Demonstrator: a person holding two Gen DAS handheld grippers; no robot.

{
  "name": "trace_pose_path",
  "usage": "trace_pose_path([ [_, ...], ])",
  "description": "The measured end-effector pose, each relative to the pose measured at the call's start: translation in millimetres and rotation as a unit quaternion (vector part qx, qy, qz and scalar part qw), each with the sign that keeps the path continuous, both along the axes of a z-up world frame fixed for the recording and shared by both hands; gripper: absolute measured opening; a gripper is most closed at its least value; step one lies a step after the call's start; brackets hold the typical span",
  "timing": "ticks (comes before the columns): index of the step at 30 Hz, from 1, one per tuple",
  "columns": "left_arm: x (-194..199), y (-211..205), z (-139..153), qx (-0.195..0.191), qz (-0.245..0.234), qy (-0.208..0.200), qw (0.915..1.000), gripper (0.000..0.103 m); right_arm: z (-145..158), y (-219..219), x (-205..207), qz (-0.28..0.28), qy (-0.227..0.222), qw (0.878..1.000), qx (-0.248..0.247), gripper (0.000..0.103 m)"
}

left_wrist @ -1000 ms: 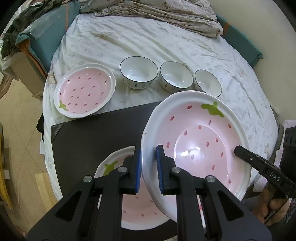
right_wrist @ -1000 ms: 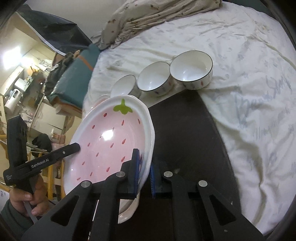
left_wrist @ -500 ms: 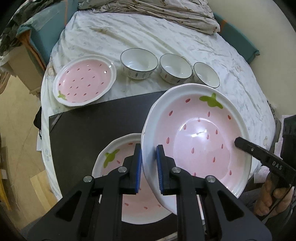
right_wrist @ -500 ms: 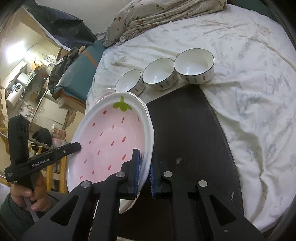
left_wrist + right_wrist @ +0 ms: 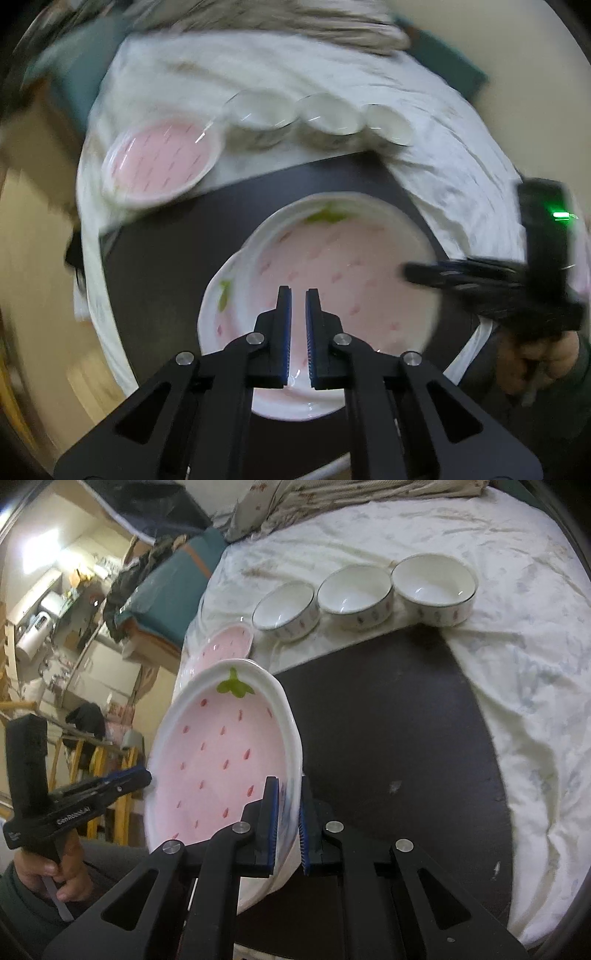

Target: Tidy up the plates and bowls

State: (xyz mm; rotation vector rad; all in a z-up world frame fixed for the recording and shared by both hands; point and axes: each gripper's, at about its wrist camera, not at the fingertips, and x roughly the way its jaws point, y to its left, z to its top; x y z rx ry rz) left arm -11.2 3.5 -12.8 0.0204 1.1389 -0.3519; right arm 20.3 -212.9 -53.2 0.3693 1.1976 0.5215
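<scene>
A pink strawberry plate [image 5: 221,757] hangs tilted over the black mat [image 5: 388,720], and my right gripper [image 5: 288,781] is shut on its near rim. In the blurred left wrist view this plate [image 5: 343,266] covers most of a second pink plate [image 5: 221,302] lying on the mat. My left gripper [image 5: 298,291] hovers above the plate; its jaws are closing and nothing shows between them. From the right wrist view the left gripper [image 5: 146,775] has its tip right at the plate's far rim. A third pink plate [image 5: 162,158] and three white bowls [image 5: 354,594] sit on the bed.
The mat lies on a bed with a white sheet [image 5: 517,664] and a rumpled blanket [image 5: 332,498] at the back. The bowls stand in a row along the mat's far edge. A person's hand [image 5: 55,878] holds the left gripper's handle. The floor and furniture lie beyond the bed's left edge.
The held plate has come down over the plate on the mat. My left gripper no longer clamps its rim and its jaws have narrowed. The right gripper keeps its hold.
</scene>
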Motion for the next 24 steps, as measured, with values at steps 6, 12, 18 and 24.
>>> trace_pose_path([
  [6, 18.4, 23.5, -28.2, 0.014, 0.058, 0.023, 0.9979, 0.005, -49.9, 29.3, 3.1, 0.019, 0.046, 0.996, -0.067, 0.007],
  [12, 22.4, 67.2, -52.5, 0.012, 0.160, 0.073, 0.9844, 0.007, -54.5, 28.5, 2.9, 0.021, 0.052, 0.997, -0.057, 0.007],
  [18, 21.7, 72.7, -75.1, 0.033, 0.187, 0.111, 0.9754, 0.063, -53.9, 30.0, 12.4, 0.009, 0.061, 0.997, -0.053, 0.008],
  [24, 18.8, 80.9, -86.1, 0.041, 0.199, 0.110, 0.9731, 0.064, -60.2, 27.0, 9.1, 0.013, 0.072, 0.996, -0.053, 0.008],
])
